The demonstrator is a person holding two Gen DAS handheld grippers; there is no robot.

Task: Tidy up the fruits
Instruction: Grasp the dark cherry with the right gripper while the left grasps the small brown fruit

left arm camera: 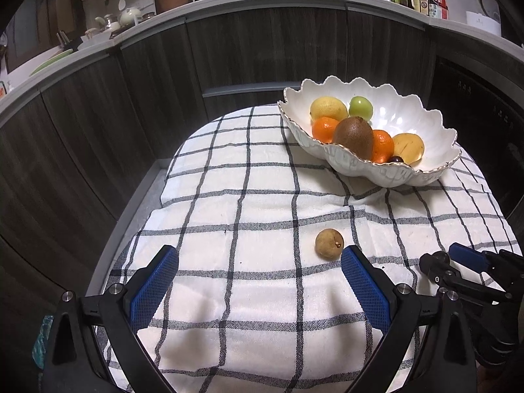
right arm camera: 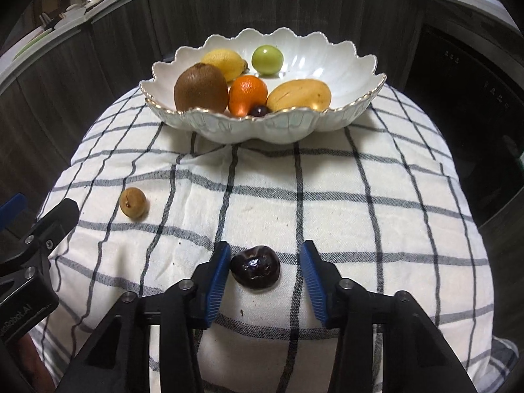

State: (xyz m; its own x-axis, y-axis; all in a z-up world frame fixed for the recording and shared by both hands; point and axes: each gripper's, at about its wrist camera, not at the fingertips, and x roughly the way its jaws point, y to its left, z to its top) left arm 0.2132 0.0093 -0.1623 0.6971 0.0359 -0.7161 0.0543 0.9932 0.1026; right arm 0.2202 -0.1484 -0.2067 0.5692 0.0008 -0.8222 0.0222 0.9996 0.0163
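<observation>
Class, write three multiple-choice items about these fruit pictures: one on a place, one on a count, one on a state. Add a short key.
1. Where does the small brown fruit lie?
A. in the bowl
B. on the checked cloth
C. on the counter

2. How many fruits lie on the cloth outside the bowl?
A. two
B. none
C. five

3. The right gripper is:
A. wrapped in cloth
B. clamped on the kiwi
C. astride the dark fruit, one pad clear

Key: B, it rests on the cloth; A, brown and dark fruit; C, a gap shows on the right side.
</observation>
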